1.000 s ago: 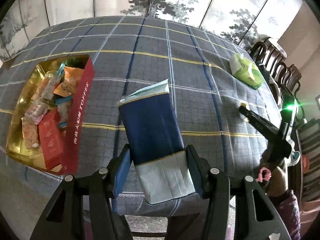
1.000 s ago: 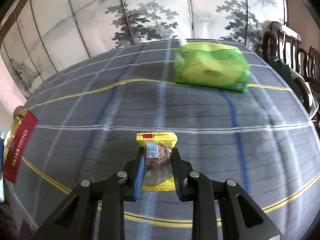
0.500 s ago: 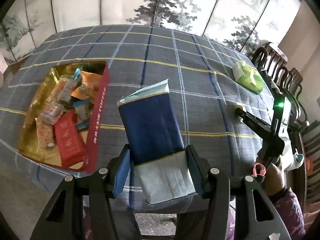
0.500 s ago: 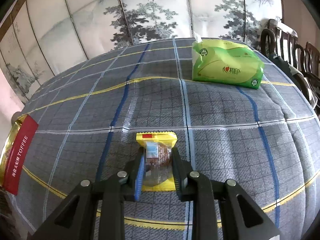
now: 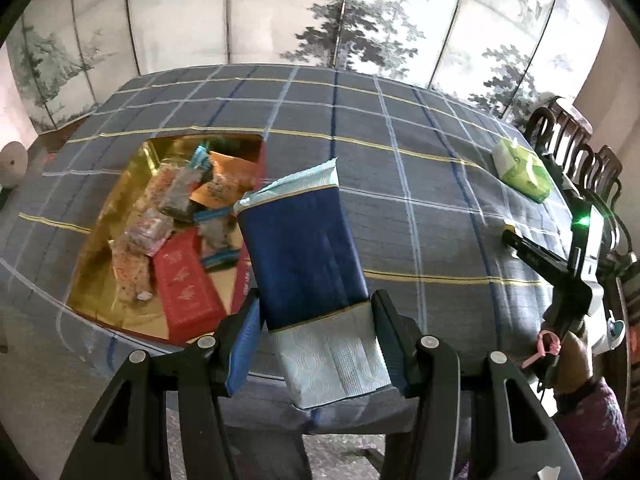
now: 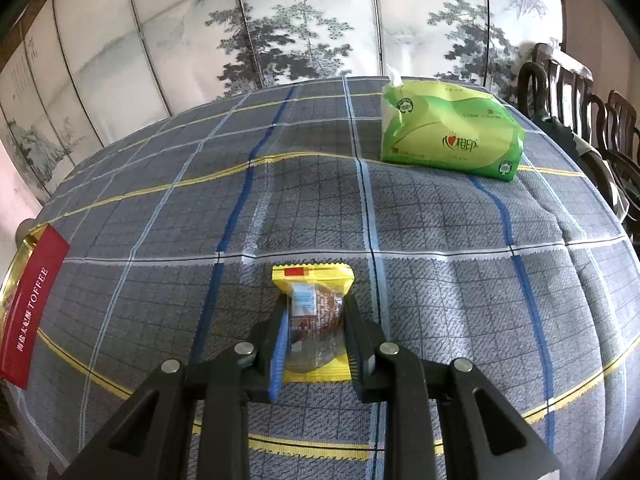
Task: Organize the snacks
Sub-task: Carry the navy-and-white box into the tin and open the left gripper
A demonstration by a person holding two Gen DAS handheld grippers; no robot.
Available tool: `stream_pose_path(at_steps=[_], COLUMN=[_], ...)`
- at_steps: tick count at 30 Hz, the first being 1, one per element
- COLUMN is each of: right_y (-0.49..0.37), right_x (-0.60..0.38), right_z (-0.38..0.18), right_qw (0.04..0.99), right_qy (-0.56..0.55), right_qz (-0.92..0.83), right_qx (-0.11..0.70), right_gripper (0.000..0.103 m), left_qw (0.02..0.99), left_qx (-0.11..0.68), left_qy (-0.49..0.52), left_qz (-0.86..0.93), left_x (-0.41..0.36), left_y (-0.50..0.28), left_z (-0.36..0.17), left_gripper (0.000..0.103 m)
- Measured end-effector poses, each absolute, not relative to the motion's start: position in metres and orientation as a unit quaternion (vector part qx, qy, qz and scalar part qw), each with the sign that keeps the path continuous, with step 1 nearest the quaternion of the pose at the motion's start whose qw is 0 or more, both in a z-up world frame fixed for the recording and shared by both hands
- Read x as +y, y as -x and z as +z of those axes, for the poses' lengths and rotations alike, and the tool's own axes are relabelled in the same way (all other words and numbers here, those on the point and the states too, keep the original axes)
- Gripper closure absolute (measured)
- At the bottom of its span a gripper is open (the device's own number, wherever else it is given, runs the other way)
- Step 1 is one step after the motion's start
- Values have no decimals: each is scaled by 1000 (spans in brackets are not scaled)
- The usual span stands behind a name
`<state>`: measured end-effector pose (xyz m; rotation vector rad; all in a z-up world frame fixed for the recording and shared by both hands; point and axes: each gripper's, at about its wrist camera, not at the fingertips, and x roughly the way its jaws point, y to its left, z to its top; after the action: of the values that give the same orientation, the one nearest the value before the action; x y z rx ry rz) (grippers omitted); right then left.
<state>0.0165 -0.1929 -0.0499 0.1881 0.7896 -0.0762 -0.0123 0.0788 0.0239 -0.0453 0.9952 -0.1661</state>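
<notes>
Left gripper (image 5: 316, 344) clamped on the pale end of a blue pack (image 5: 300, 240), held off the cloth, just right of the tin (image 5: 120, 184). Right gripper (image 6: 314, 344) pinched nearly shut on a yellow snack (image 6: 314, 312), low over the tablecloth (image 6: 440, 280), well apart from the tin's red wall (image 6: 34, 308) at far left. Green tissue pack (image 6: 448, 132) at the far edge, no part of the sorting.

Probably mid-carry, both loads bound for the tin. Best handled one at a time: blue pack first, being nearest. Carry over the near wall, clear of it, then lower flat along the free right side, beside the red box (image 5: 184, 288), not atop the loose sweets (image 5: 176, 196). Spread jaws only once resting. Soft, long pack; likely to sag or tip from an end grip, so keep it level. Then bring the yellow snack across.
</notes>
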Motion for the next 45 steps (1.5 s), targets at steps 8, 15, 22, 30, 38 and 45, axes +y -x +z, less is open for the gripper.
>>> stream_pose_path(at_steps=[8, 15, 22, 30, 38, 45], right_y=[-16, -15, -16, -15, -15, -16], right_x=[-193, -193, -193, -192, -190, -190], right_z=[-50, -50, -50, -50, -50, -50], right_qw=[918, 918, 918, 918, 918, 918], right_qy=[-89, -82, -79, -73, -63, -59], right_qz=[-38, -41, -42, -46, -50, -52], right_qx=[384, 386, 386, 387, 389, 389], right_gripper=[78, 78, 78, 78, 77, 77], left_qw=[877, 882, 884, 890, 883, 885], left_qx=[475, 469, 467, 455, 468, 463], left_qy=[20, 26, 27, 4, 20, 38], left_qz=[-62, -29, 0, 18, 18, 36], left_x=[98, 128, 155, 173, 194, 209], left_y=[7, -3, -12, -22, -39, -33], left_z=[18, 16, 10, 4, -10, -7], left_gripper=[53, 53, 53, 60, 71, 59])
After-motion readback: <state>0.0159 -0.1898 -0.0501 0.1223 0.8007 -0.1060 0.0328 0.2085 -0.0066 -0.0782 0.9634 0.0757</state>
